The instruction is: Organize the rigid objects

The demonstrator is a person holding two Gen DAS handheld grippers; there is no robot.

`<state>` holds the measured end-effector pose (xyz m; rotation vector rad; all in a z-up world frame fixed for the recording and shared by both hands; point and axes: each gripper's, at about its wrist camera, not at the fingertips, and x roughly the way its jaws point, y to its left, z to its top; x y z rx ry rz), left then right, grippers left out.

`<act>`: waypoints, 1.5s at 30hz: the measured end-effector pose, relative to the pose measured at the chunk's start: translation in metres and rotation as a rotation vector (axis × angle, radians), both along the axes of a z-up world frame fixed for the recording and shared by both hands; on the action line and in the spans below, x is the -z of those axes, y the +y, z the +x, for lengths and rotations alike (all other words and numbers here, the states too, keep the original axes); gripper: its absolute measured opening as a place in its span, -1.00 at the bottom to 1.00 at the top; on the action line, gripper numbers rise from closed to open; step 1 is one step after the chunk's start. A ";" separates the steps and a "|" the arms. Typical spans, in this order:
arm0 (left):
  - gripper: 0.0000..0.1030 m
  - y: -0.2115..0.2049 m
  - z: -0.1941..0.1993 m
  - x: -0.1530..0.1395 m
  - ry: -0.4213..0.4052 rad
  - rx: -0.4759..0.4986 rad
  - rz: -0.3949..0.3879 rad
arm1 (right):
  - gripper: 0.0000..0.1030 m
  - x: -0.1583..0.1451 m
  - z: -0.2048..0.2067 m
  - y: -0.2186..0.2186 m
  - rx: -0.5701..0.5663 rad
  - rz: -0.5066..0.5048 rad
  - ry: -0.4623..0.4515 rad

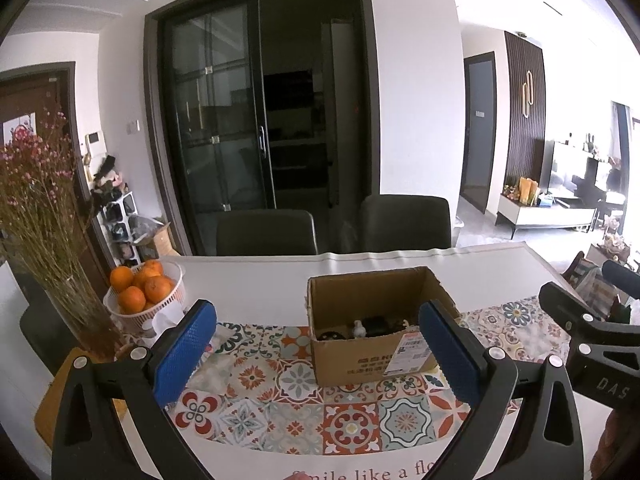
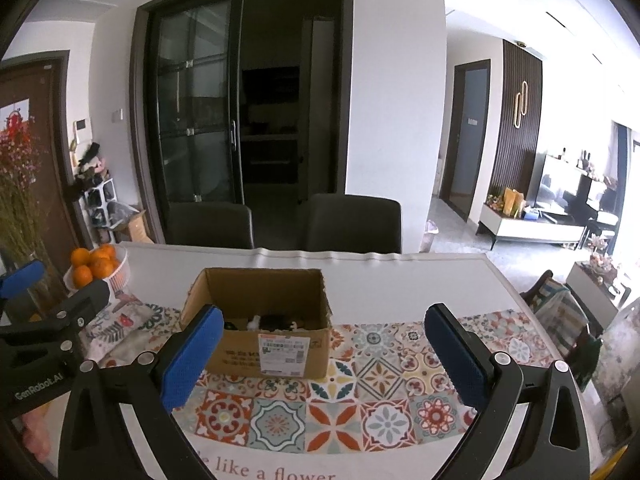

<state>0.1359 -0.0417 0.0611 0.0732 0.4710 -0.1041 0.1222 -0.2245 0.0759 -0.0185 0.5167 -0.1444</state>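
While both tools hang above the near side of the table, the left gripper (image 1: 318,346) has its jaws spread wide — nothing between the blue, dimpled pads (image 1: 182,354), nothing touched. Same story on the right gripper (image 2: 324,354): jaws wide apart, textured blue pads bare, black hinged arms with silver rivets fanning out toward the camera. Each tool is level and points forward across the table, the two side by side; the right one shows at the right edge of the left view, the left one at the left edge of the right view.

Straight ahead sits the cardboard box (image 1: 376,328), open-topped, brown, squared, a white printed label on its near wall. Inside, low down, small rigid pieces (image 1: 362,328) — dark shapes and a white one, too small to tell apart. Box stands on a runner of colourful patterned tiles (image 2: 320,404) laid over the white table (image 2: 400,280).

Far left, a white slotted basket (image 1: 160,308) piled with oranges (image 1: 140,286), and beside it a clear vase of dried pink-tipped stems (image 1: 44,216). Two dark chairs (image 1: 404,222) face the far edge.
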 end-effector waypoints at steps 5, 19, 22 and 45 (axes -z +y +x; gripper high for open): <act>1.00 0.000 -0.003 -0.005 -0.019 0.001 0.005 | 0.97 -0.002 -0.002 -0.001 0.000 0.002 -0.005; 1.00 0.000 -0.003 -0.008 -0.024 0.014 -0.004 | 0.97 -0.010 -0.003 0.000 -0.002 0.006 -0.017; 1.00 0.001 -0.002 -0.008 -0.020 0.015 -0.007 | 0.97 -0.010 -0.002 0.001 -0.003 0.006 -0.016; 1.00 0.000 -0.001 -0.002 -0.011 0.021 -0.015 | 0.97 -0.011 -0.004 0.001 -0.003 0.009 -0.014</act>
